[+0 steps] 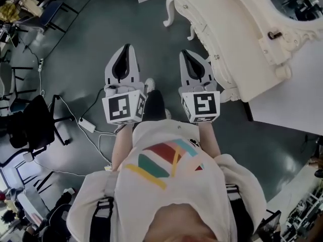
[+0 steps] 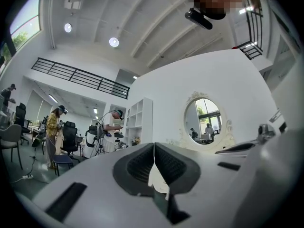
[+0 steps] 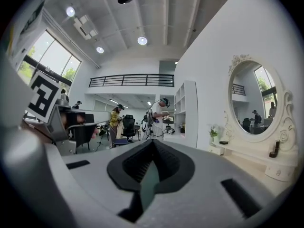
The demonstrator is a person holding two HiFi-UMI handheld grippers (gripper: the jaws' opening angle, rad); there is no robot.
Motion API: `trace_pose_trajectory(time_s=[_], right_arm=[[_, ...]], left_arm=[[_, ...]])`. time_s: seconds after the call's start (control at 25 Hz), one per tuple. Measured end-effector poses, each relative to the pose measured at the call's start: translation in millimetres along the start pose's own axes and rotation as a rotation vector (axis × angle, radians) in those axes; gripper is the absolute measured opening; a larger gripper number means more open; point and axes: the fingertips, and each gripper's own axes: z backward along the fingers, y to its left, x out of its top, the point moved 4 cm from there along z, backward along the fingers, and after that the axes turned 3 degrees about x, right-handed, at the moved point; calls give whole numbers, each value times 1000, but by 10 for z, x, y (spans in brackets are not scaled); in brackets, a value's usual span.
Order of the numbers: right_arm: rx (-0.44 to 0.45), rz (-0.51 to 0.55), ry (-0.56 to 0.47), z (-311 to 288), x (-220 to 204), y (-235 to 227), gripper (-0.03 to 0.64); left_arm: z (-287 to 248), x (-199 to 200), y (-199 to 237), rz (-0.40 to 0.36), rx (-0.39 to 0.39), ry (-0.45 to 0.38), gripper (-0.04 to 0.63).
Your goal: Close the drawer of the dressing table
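**Drawer not yet touched: the closing push is judged to be wholly ahead.**

Head view: the left gripper (image 1: 127, 48) and right gripper (image 1: 184, 52) are held side by side, both pairs of jaws closed on nothing, with the dressing table (image 1: 237, 44) just right of the right jaws. Left gripper view: the jaws are pressed together, empty, and the oval mirror (image 2: 204, 120) is seen ahead and right of them. Right gripper view: the jaws are shut and empty; the tabletop (image 3: 256, 163) runs off to their right, and no drawer front can be made out.
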Motion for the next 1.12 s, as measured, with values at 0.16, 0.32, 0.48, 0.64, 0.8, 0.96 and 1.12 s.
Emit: trace_pose_trajectory(time_s=[0.16,0.32,0.48,0.64,0.8,0.96,1.12], right_arm=[[-17,19,-9,-131,27,-82,0],[-41,45,-21,-351,76,-212,0],[-52,53,11,-605,45,-321,0],[-64,38,43,-917,-53,-438,0],[-68,20,65,-1313,-158,-590,0],[-76,-2,85,-1768,-204,-778,0],[-80,-17,98,-2260,-120,-935,0]], left_arm=[[-186,-10,20,4,-22,-19,8],[-511,-50,67,13,-57,-44,8],[-856,-114,167,58,-62,-34,8],[-1179,-178,222,73,-81,1,8],[-1568,-356,317,84,-108,14,8],[-2074,-429,466,83,-131,27,8],[-2600,-378,625,87,-153,44,8]])
